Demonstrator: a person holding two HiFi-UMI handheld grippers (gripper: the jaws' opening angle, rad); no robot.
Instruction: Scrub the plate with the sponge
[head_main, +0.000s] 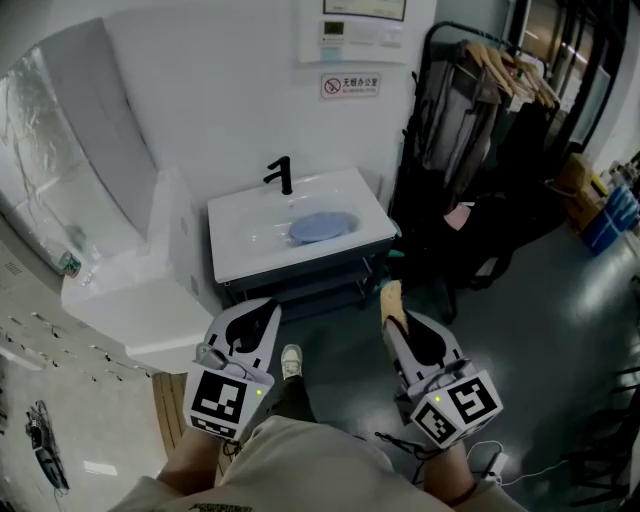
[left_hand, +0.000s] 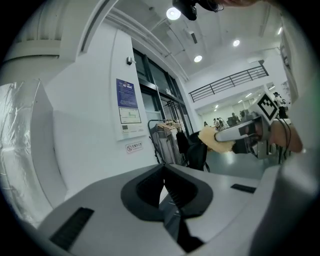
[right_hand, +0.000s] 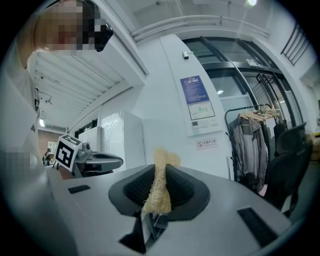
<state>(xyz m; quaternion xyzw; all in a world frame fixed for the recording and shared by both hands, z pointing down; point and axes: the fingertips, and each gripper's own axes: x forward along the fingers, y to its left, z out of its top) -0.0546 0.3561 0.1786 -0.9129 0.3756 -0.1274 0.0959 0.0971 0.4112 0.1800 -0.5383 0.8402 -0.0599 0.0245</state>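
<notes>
Right gripper (head_main: 393, 318) clamps the sponge (right_hand: 159, 187); left gripper (left_hand: 165, 195) closed, empty. The unheld plate (head_main: 322, 225) may slide in the sink (head_main: 240, 250) under scrubbing.

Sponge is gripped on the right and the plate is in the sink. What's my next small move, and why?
Probably step forward, carrying the right gripper toward the blue plate: it is shut on the sponge, but the plate lies in the sink well ahead, untouched. The left gripper is shut, empty.
</notes>
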